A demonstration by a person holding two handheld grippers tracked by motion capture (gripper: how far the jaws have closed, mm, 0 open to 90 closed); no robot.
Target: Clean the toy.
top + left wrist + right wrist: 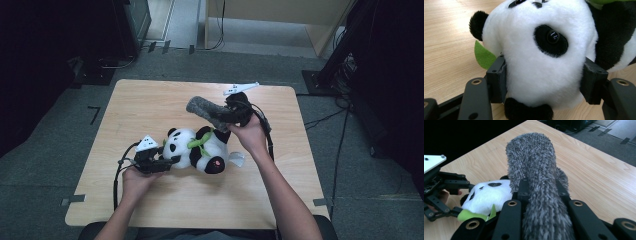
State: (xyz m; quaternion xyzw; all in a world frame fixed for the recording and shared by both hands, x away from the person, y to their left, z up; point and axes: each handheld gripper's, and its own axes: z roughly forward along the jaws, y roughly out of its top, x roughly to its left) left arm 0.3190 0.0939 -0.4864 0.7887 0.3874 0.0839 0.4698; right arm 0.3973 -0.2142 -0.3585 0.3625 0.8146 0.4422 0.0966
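Plush white fur bulges between the 2 jaws of my left gripper (544, 87), clamped on the head of the panda toy (200, 149) to pin it on its side near the middle of the wooden table (150, 100). My right gripper (541, 192) is shut on a shaggy grey duster (534, 170), held just above the panda, seemingly to brush it. From above, both my hands appear; the left gripper view alone reveals the panda's glossy eye (552, 36) and a green leaf (484, 55).
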